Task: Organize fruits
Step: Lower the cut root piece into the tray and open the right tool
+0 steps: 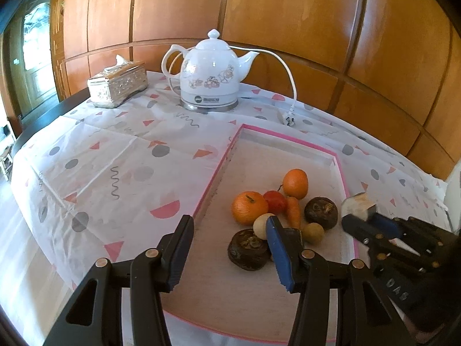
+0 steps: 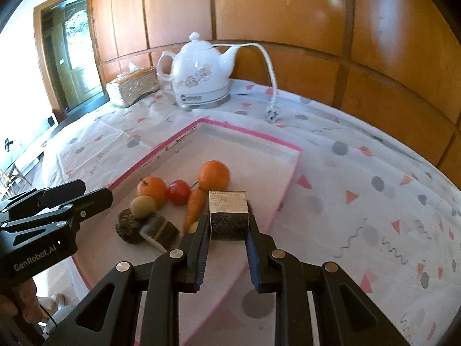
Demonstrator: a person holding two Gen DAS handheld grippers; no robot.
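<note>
Gripping a dark-skinned, pale-topped chunk in right gripper, centre frame, above pink-rimmed tray. Sitting bunched mid-tray: oranges, tomato, carrot. Hovering empty, left gripper, jaws partly apart. Standing upper centre: white kettle.

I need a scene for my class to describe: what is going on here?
A person holds a gripper in each hand over a pink-edged tray of fruit. The right gripper is shut on a dark-skinned, pale-faced chunk. The left gripper hangs open above the oranges, empty.
</note>
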